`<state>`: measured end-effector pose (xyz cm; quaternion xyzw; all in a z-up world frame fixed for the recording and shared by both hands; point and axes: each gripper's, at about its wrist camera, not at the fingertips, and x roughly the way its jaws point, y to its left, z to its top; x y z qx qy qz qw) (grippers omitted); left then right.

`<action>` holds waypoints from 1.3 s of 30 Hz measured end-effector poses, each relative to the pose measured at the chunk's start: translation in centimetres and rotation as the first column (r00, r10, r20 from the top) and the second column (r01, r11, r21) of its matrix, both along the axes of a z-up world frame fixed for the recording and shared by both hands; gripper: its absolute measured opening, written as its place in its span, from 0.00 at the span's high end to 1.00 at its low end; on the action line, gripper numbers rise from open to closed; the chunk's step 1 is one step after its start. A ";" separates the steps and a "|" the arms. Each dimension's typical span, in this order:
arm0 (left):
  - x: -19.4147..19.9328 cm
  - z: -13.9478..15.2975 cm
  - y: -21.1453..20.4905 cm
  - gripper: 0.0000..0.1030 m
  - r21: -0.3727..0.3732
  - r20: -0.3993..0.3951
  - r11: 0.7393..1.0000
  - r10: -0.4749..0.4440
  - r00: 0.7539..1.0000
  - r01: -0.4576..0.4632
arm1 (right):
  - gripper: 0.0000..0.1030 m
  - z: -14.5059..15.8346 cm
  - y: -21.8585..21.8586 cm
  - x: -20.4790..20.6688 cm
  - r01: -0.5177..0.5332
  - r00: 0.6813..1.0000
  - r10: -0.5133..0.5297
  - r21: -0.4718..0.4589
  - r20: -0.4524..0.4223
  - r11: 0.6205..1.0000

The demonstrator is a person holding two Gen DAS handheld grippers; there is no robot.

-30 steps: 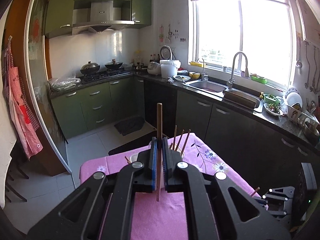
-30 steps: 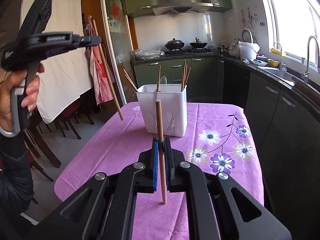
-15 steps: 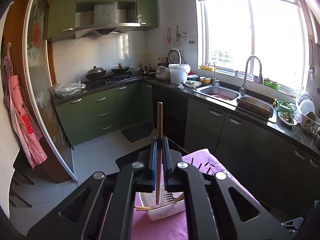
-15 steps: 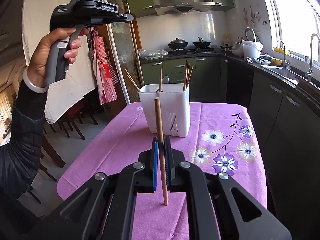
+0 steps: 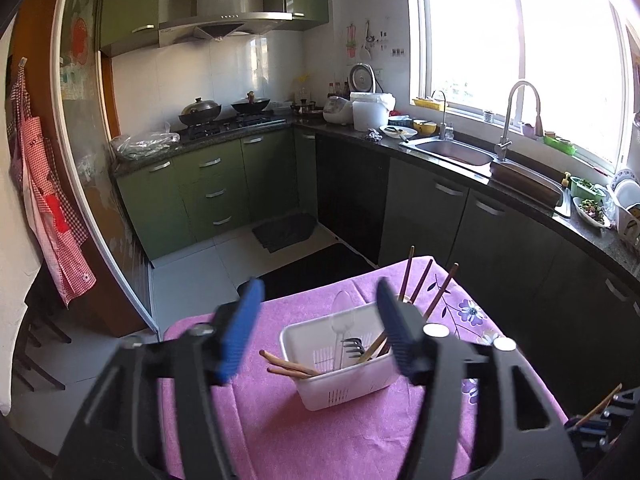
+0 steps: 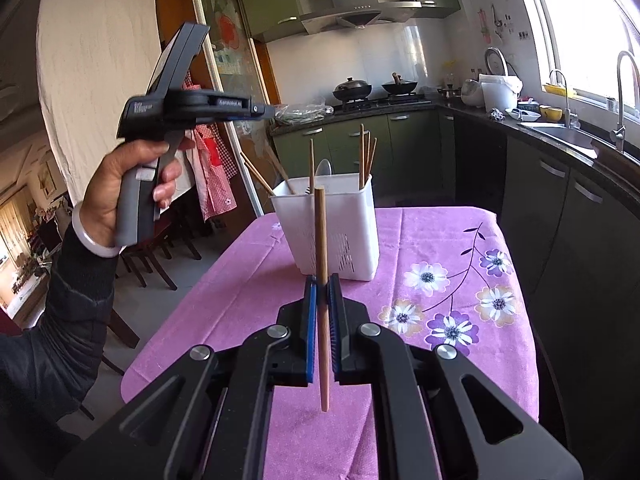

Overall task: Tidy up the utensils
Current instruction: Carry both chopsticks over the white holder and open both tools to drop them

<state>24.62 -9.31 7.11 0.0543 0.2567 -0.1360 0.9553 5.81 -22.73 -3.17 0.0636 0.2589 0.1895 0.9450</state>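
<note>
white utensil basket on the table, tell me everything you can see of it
The basket is a white, rectangular, plastic-looking tub with slotted vents low on its walls and an open top. It stands upright on the pink cloth, at the table's far end. Inside lean brown chopsticks, a clear spoon and a dark fork; more chopsticks stand in its far-right corner. No gripper touches it.

A white slotted utensil holder (image 6: 334, 226) stands upright on the pink table (image 6: 420, 248). Wooden chopsticks (image 6: 366, 156), a clear spoon (image 5: 342, 326) and a dark fork (image 5: 352, 346) lean inside it. One more wooden chopstick (image 6: 322, 280) stands nearly upright, pinched in the right gripper (image 6: 322, 330), near the holder.
</note>
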 end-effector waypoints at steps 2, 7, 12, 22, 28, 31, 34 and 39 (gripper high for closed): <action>-2.1 -0.2 0.4 0.31 0.022 0.053 1.000 0.014 0.998 -0.015 | 0.93 1.2 0.1 0.4 0.002 1.000 -0.002 -0.010 0.025 1.000; -9.0 -0.7 1.9 0.06 0.014 0.168 0.999 0.040 0.985 -0.043 | 0.94 5.9 0.8 2.1 0.006 0.991 -0.003 -0.023 0.132 1.000; -14.7 -2.7 3.2 0.06 0.005 0.230 0.993 0.113 0.967 -0.117 | 0.93 11.5 1.1 5.0 0.042 0.962 -0.047 0.024 0.268 0.999; -15.9 -7.5 5.2 0.06 -0.014 0.100 0.981 0.196 0.976 -0.195 | 0.93 15.7 3.1 13.9 0.107 0.931 -0.120 0.058 0.344 0.993; -14.1 -9.1 5.3 0.06 -0.024 0.022 0.981 0.196 0.980 -0.195 | 0.93 13.1 4.2 19.4 0.136 0.953 -0.137 0.021 0.272 0.990; -13.4 -9.7 5.6 0.06 -0.034 -0.011 0.979 0.201 0.979 -0.202 | 0.93 11.1 4.5 20.1 0.148 0.958 -0.144 0.002 0.249 0.989; -12.9 -10.1 5.8 0.06 -0.035 -0.026 0.978 0.204 0.979 -0.205 | 0.94 9.0 4.8 20.8 0.158 0.965 -0.148 -0.031 0.217 0.987; -12.9 -10.6 5.7 0.06 -0.031 -0.036 0.978 0.206 0.978 -0.207 | 0.93 5.9 4.4 19.9 0.149 0.975 -0.143 -0.023 0.173 0.989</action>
